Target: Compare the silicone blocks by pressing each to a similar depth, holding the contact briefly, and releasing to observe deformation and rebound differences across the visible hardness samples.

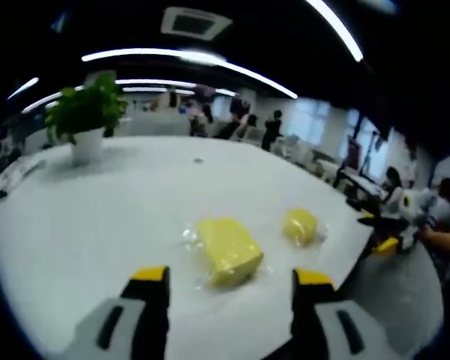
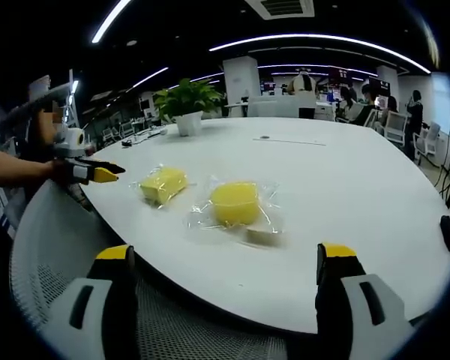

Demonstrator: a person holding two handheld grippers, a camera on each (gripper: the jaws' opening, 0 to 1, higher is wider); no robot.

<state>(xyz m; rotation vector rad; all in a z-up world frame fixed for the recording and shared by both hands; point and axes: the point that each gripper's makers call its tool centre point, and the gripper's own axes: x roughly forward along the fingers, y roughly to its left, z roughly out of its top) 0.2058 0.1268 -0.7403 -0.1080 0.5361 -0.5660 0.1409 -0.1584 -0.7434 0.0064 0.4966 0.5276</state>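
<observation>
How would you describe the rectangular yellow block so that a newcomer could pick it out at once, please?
Start at the big white table with the potted plant at its far side. Near the edge closest to the left claw lie two yellow silicone pieces in clear wrap. The rectangular yellow block is the flat-topped, larger-looking one; its neighbour, the rounded yellow piece, looks smaller.

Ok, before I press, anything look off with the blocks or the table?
Nothing stands out. Both yellow blocks, the rectangular block and the rounder block, lie flat in clear wrap on the white table, untouched; both grippers are open.
</observation>
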